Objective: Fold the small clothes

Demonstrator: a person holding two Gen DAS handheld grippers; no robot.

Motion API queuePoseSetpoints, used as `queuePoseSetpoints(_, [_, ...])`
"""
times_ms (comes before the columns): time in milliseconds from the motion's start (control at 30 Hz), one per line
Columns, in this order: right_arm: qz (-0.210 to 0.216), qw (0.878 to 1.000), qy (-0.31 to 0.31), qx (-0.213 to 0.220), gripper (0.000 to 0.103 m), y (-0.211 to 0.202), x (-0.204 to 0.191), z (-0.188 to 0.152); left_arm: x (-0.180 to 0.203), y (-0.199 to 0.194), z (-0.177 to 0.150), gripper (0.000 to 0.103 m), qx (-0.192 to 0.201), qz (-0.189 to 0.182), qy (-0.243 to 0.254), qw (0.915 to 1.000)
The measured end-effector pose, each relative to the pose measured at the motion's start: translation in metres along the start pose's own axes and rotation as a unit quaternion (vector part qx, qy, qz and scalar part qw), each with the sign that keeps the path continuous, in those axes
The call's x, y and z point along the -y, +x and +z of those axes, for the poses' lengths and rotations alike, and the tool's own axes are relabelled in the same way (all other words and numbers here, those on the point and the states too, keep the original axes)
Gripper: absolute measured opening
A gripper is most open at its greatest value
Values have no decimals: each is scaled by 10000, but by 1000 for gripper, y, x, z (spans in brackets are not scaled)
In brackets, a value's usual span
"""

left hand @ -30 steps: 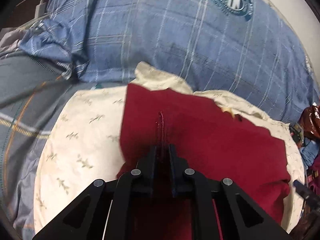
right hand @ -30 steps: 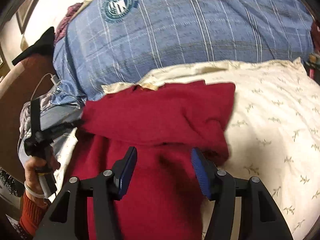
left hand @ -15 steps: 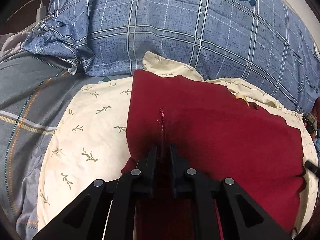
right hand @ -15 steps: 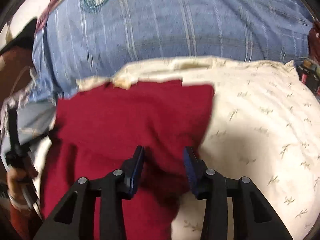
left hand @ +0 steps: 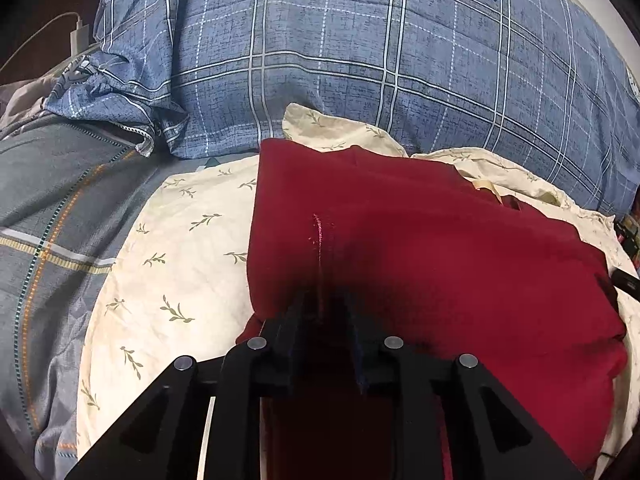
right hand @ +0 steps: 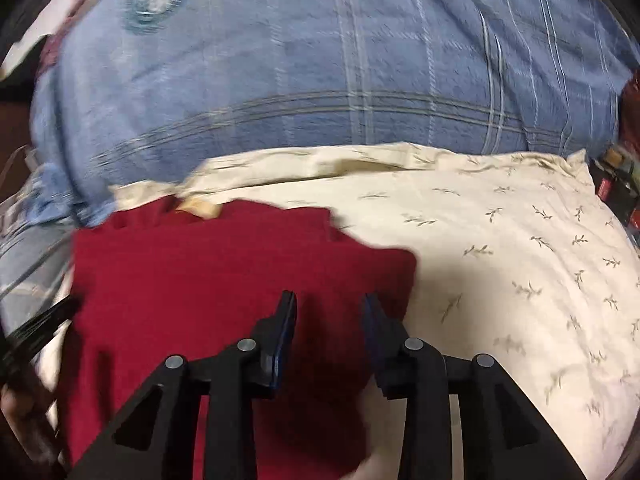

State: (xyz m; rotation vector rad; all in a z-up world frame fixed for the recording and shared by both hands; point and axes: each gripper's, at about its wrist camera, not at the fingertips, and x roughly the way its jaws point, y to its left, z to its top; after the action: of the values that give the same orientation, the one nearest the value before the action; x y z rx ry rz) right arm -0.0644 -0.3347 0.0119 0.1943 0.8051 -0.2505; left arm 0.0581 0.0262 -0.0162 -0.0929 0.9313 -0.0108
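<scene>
Here, left gripper [left hand: 324, 312]: fingers [left hand: 290, 320] close together and opening, a raised ridge of the red garment [left hand: 440, 248] standing in the narrow gap between them. Whether the pads still press on that ridge, cannot tell; shadow hides the contact

Right gripper [right hand: 330, 312]: fingers [right hand: 286, 316] moderately apart and closing, tips down over the red garment [right hand: 224, 276] near its right-hand edge. Cloth lies between and under them, but the pads do not look to be pinching it yet. View is motion-blurred

Garment: dark red knit, looks folded into a rough rectangle, lying on a cream pillow [left hand: 160, 260] printed with small leaf sprigs. Behind it a blue plaid duvet [left hand: 360, 60]; grey striped bedding [left hand: 48, 208] to the left. White charger and cable [left hand: 78, 34] at far left. A person's hand [right hand: 16, 412] shows at the lower left edge of the right view, holding the other tool

Risks, as judged:
- Left letting go while right is not yet gripped: the top layer could slump and the fold slide open, since the pillow is soft and rounded
- Right closing on the top layer only: lifting would peel the fold apart
- Right closing too deep: could catch the pillowcase with the knit and drag both
- The pinched ridge may stay as a crease unless smoothed
</scene>
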Motion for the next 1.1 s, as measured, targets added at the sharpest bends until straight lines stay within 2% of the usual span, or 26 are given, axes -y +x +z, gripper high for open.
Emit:
queuePoseSetpoints(100, [-102, 9997, -173, -121, 34, -4, -7, -21, 4, -2, -4, 23, 197, -27, 118, 9997])
queuePoseSetpoints(167, [-537, 9974, -262, -391, 34, 17, -3, -32, 6, -4, -6, 23, 303, -18, 150, 9994])
queuePoseSetpoints(200, [-622, 9971, -180, -411, 38, 22, 0, -34, 7, -5, -8, 24, 366, -6, 164, 9992])
queuePoseSetpoints(300, [-358, 9987, 168, -311, 38, 3, 9, -35, 12, -11, -15, 26, 571, 22, 217, 9981])
queuePoseSetpoints(367, [-351, 9993, 62, -132, 41, -16, 5, -39, 14, -19, -22, 35, 669, 48, 267, 9974])
queuePoseSetpoints(433, [-295, 9995, 7, -111, 41, -31, 3, -46, 18, -28, -28, 69, 730, 45, 307, 9969])
queuePoseSetpoints(467, [-188, 9998, 23, -118, 41, -39, 4, -50, 19, -33, -33, 74, 766, 90, 307, 9966])
queuePoseSetpoints(567, [77, 9997, 125, -170, 51, -67, 11, -65, 20, -46, -46, 74, 751, 51, 323, 9966])
queuePoseSetpoints(633, [209, 9994, 216, -176, 52, -85, 15, -73, 20, -54, -53, 74, 696, 62, 344, 9970])
queuePoseSetpoints(700, [321, 9989, 242, -231, 57, -100, 18, -81, 21, -64, -58, 74, 710, 94, 359, 9968])
queuePoseSetpoints(800, [324, 9991, 73, -250, 61, -120, 14, -97, 21, -83, -66, 74, 755, 103, 338, 9965])
queuePoseSetpoints(933, [344, 9988, -189, -292, 64, -129, 4, -122, 17, -103, -82, 74, 696, -4, 232, 9973])
queuePoseSetpoints(1100, [350, 9977, -387, -442, 64, -115, -8, -152, 8, -130, -114, 74, 533, -101, 306, 9981])
